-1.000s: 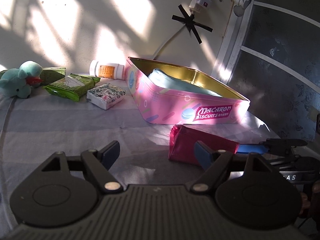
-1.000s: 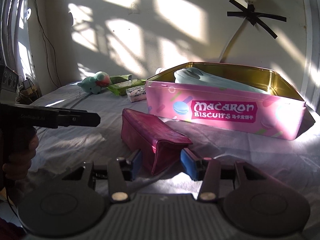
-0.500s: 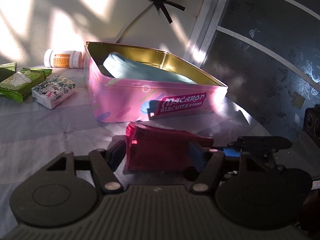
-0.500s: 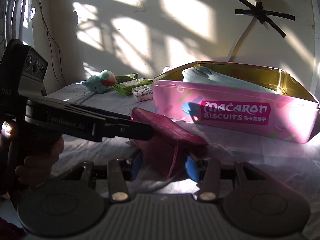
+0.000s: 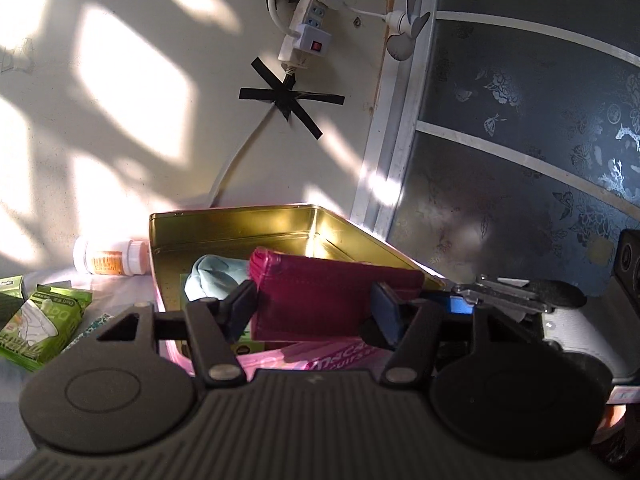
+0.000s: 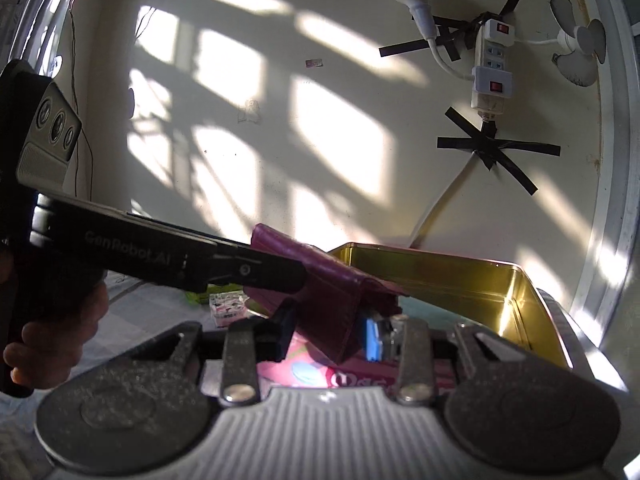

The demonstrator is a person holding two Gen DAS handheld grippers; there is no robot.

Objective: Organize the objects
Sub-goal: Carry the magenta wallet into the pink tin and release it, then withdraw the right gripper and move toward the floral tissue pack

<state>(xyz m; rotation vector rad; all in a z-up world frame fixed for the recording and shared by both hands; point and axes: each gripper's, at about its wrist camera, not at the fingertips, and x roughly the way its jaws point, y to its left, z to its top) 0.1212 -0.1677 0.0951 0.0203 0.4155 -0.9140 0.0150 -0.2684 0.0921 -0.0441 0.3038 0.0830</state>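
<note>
A magenta pouch point(image 5: 332, 300) hangs in the air over the open pink macaron tin point(image 5: 240, 222). My left gripper point(image 5: 314, 314) spans its length, with the jaws closing and the pads pressing on both ends. My right gripper point(image 6: 330, 334) grips the pouch point(image 6: 328, 284) at one short end, its jaws closing too. In the right wrist view the left gripper's fingers point(image 6: 248, 272) reach in from the left. In the left wrist view the right gripper's fingers point(image 5: 516, 292) come in from the right. A light blue cloth point(image 5: 212, 276) lies inside the tin point(image 6: 440, 276).
A white pill bottle point(image 5: 108, 258) lies left of the tin by the wall. Green tissue packs point(image 5: 40, 320) and a patterned pack point(image 6: 228, 306) sit further left on the sheet. A power strip point(image 5: 304, 28) hangs on the wall; a dark glass door point(image 5: 520, 160) stands right.
Both grippers closed on the pouch from two sides and lifted it off the sheet. It now hangs over the tin's opening instead of lying in front of it.
</note>
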